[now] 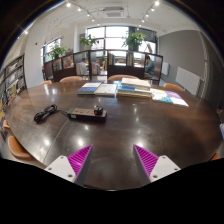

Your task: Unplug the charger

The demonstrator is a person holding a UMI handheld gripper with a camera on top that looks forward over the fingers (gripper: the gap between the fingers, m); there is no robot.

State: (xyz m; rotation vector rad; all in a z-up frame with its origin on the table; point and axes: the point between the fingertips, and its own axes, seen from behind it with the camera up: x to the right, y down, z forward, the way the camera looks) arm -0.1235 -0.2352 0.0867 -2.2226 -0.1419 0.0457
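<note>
While I hold the gripper (110, 163) raised over the near edge, the room spreads out beyond it: tall windows with potted plants (134, 40) on the sill, ceiling lights, and a low partition (100, 66) along the far side of the table (150, 125). That table is big, rounded and dark brown, with a chair (14, 146) tucked against its rim. Books (99, 89) lie stacked toward the far side, probably pushed there to leave the middle free. Closer to me sits a black power strip (87, 113), with what I take to be the charger plugged into it, though I cannot make out the plug itself. A black cable (45, 113) lies coiled just beside it, likely the charger's lead. My fingers are spread wide with nothing between them, their purple pads (79, 157) facing each other, and the power strip lies well beyond them. I judge the approach not yet begun.
</note>
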